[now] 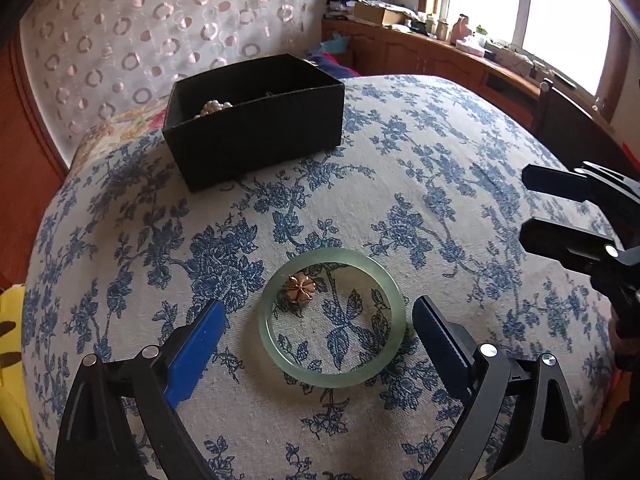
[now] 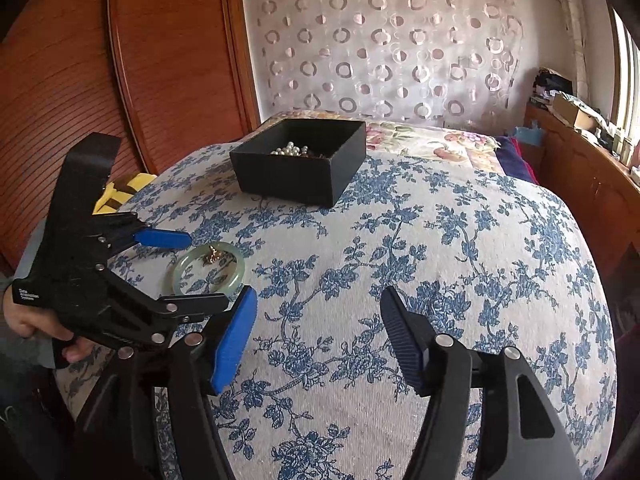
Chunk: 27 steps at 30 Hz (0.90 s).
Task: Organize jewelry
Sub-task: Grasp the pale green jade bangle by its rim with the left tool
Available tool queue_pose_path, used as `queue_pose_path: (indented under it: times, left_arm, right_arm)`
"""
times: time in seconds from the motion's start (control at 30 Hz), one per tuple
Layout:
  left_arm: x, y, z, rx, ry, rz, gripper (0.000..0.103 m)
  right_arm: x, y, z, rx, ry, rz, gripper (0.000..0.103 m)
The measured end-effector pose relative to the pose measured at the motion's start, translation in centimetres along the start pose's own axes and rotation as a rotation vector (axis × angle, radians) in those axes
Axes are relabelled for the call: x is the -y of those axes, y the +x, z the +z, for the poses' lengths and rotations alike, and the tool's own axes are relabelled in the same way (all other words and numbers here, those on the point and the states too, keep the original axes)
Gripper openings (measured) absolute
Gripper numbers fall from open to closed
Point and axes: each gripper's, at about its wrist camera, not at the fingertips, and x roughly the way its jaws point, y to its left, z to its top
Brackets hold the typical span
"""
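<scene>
A pale green jade bangle [image 1: 332, 318] lies flat on the blue floral tablecloth [image 1: 440, 168]. A small gold flower brooch [image 1: 301, 289] rests on its far left inner rim. My left gripper [image 1: 318, 312] is open, its fingers on either side of the bangle, just above the cloth. A black open box [image 1: 256, 136] with a pearl string [image 1: 214, 107] stands beyond. In the right wrist view the bangle [image 2: 209, 267] and brooch [image 2: 213, 256] lie at the left beside the left gripper [image 2: 200, 268], and the box [image 2: 300, 164] is further back. My right gripper [image 2: 318, 316] is open and empty over bare cloth.
The right gripper [image 1: 576, 216] shows at the right edge of the left wrist view. A flowered bedspread [image 2: 432, 140] and a curtain lie behind the table. A wooden cabinet [image 1: 440, 56] with clutter runs under the window. A yellow object [image 2: 120, 192] sits at the table's left.
</scene>
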Motion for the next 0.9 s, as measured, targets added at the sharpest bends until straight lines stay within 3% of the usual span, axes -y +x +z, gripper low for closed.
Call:
queue_pose_path:
  times: [0.4, 0.43, 0.47, 0.53, 0.77, 0.9]
  left_arm:
    - [0.1, 0.0, 0.1, 0.019, -0.005, 0.008, 0.094]
    - [0.0, -0.1, 0.0, 0.027, -0.01, 0.003, 0.088]
    - [-0.1, -0.3, 0.0, 0.034, -0.016, -0.012, 0.077]
    - [-0.1, -0.5, -0.2, 0.041, -0.011, 0.001, 0.069]
    - [-1.2, -2.3, -0.8, 0.082, -0.043, -0.017, 0.069]
    - [-2.5, -4.2, -1.1, 0.124, -0.069, 0.003, 0.069]
  right_arm:
    - [-0.6, 0.0, -0.8, -0.003, -0.009, 0.014, 0.069]
    - [-0.6, 0.0, -0.8, -0.004, -0.011, 0.021, 0.069]
    - [-0.7, 0.0, -0.7, -0.004, -0.01, 0.034, 0.069]
    - [-0.9, 0.1, -0.6, -0.005, -0.015, 0.042, 0.069]
    - [-2.0, 1.3, 0.0, -0.039, -0.056, 0.053, 0.069]
    - [-3.3, 2.9, 0.8, -0.069, -0.098, 0.076, 0.056]
